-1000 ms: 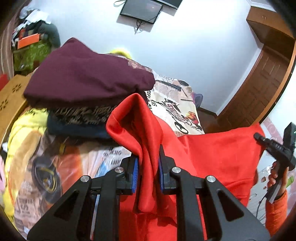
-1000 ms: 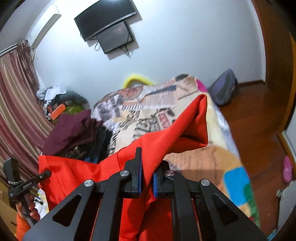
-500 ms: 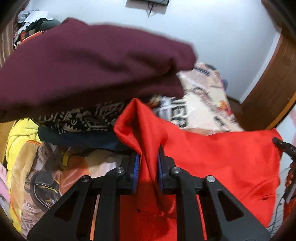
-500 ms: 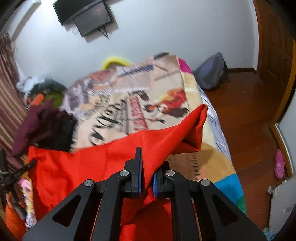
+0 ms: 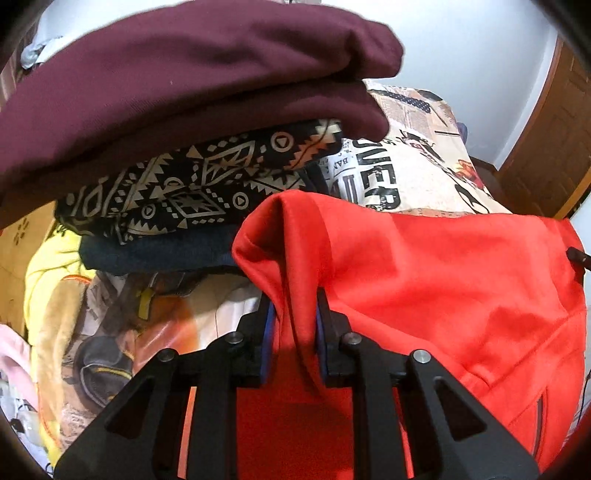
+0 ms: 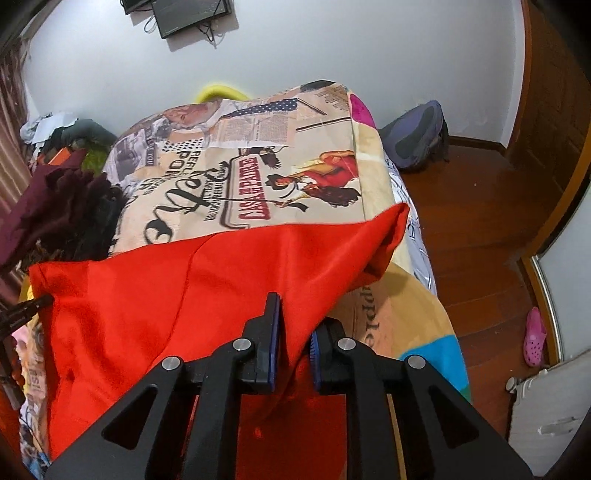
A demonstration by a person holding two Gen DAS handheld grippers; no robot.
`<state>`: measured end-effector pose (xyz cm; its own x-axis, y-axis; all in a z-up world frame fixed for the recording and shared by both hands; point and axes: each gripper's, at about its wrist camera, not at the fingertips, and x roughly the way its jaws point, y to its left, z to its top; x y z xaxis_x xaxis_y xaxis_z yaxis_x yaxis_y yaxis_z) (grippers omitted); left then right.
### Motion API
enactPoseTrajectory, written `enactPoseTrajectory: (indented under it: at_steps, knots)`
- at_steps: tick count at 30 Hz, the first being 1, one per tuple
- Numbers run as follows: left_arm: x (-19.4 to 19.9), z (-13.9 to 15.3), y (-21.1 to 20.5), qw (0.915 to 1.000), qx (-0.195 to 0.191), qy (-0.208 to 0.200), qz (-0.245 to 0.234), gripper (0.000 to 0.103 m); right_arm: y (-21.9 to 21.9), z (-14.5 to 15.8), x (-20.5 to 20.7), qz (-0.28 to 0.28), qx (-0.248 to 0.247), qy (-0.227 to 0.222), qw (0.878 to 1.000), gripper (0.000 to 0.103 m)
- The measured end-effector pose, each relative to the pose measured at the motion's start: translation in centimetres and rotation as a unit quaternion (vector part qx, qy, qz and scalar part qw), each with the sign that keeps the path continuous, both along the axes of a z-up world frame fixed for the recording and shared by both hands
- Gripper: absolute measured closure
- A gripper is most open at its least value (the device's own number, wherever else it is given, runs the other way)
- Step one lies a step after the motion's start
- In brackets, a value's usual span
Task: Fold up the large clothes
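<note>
A red garment (image 5: 424, 280) is stretched between two grippers above a bed, its top edge running roughly level from one gripper to the other. The left gripper (image 5: 294, 332) points forward and slightly down, its two blue-padded fingers (image 5: 268, 339) clamped on a bunched fold of the red cloth; the fold rises between the pads, peaks just above them and spills to the right. The right gripper (image 6: 293, 347) also points forward over the bed, its pads pinching the cloth near the other corner, which juts up and to the right past the fingertips. Below both grippers the garment hangs out of view, so its lower edge and full shape cannot be made out. Just behind the left-hand fold sits a stack (image 5: 177, 110) of folded clothes: a maroon piece on top, a black patterned one under it, then a dark navy one; its top is cut off by the frame. The bedspread (image 6: 280, 162), printed with newspaper and poster art, lies under the garment. Beyond the bed are a backpack (image 6: 417, 136) on the wooden floor and a screen (image 6: 192, 14) on the wall.
</note>
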<state>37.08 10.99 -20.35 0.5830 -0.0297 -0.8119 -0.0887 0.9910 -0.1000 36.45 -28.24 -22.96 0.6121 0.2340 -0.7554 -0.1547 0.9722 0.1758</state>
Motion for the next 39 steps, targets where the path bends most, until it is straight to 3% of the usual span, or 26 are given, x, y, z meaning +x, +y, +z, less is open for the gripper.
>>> enactPoseTrajectory:
  at_steps: [7, 13, 17, 19, 21, 27, 30, 39]
  knots:
    - [-3.7, 3.2, 0.0, 0.9998, -0.008, -0.020, 0.002, 0.086, 0.1, 2.8, -4.2, 0.013, -0.004, -0.022, 1.000, 0.089]
    - [-6.7, 6.3, -0.8, 0.9987, 0.017, -0.047, -0.012, 0.086, 1.1, 5.8, -9.2, 0.028, -0.024, -0.067, 0.997, 0.086]
    - [-9.1, 7.7, -0.5, 0.9981, 0.023, -0.055, -0.015, 0.085, 1.7, 7.0, -12.5, 0.032, -0.022, -0.092, 0.995, 0.078]
    - [-10.3, 8.0, -0.1, 0.9981, 0.013, -0.056, -0.020, 0.080, 1.9, 7.0, -14.0, 0.030, -0.015, -0.098, 0.995, 0.069]
    - [-11.8, 8.1, 0.2, 0.9982, 0.006, -0.054, -0.027, 0.066, 2.2, 6.8, -15.2, 0.033, -0.019, -0.103, 0.994, 0.064]
    - [-15.6, 6.9, 0.3, 0.9986, 0.021, -0.035, -0.033, 0.044, 3.0, 5.3, -17.9, 0.044, -0.040, -0.083, 0.995, 0.060]
    - [-16.8, 5.5, 0.9, 0.9993, 0.009, -0.017, -0.031, 0.042, 2.8, 4.5, -19.0, 0.036, -0.044, -0.076, 0.995, 0.048]
    - [-18.7, -1.0, 3.4, 0.9977, -0.026, 0.062, -0.006, 0.042, 1.4, 0.1, -21.5, -0.006, -0.025, -0.008, 1.000, 0.048]
